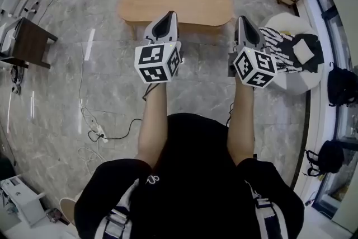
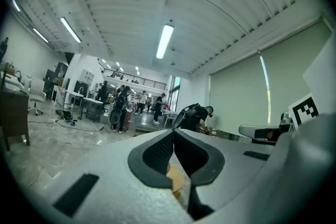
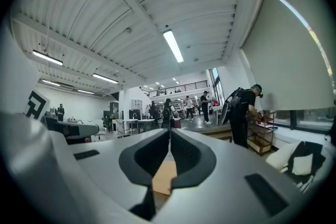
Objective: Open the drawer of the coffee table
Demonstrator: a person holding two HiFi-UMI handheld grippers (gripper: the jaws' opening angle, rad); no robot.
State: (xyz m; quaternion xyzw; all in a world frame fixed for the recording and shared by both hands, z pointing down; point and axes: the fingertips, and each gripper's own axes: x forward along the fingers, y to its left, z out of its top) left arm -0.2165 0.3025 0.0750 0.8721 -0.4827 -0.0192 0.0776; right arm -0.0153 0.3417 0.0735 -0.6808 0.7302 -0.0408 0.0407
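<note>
Getting lined up on the coffee table [image 1: 174,3], nothing touched yet

The left gripper [image 1: 170,15] and right gripper [image 1: 241,19] are hanging level, jaws pressed together and empty, well short of it. I'm guessing it's a ready pose; the drawer isn't showing.

I see my left gripper [image 1: 167,17], a pale grey two-jaw tool carrying a black-and-white marker cube [image 1: 158,62], held level ahead of me, its dark pads [image 2: 157,153] pressed together with nothing between them. The matching right gripper [image 1: 242,19] lies parallel to it (well apart, not touching), jaws likewise closed and empty. My left forearm [image 1: 152,126] and right forearm [image 1: 240,129] reach straight forward.
</note>
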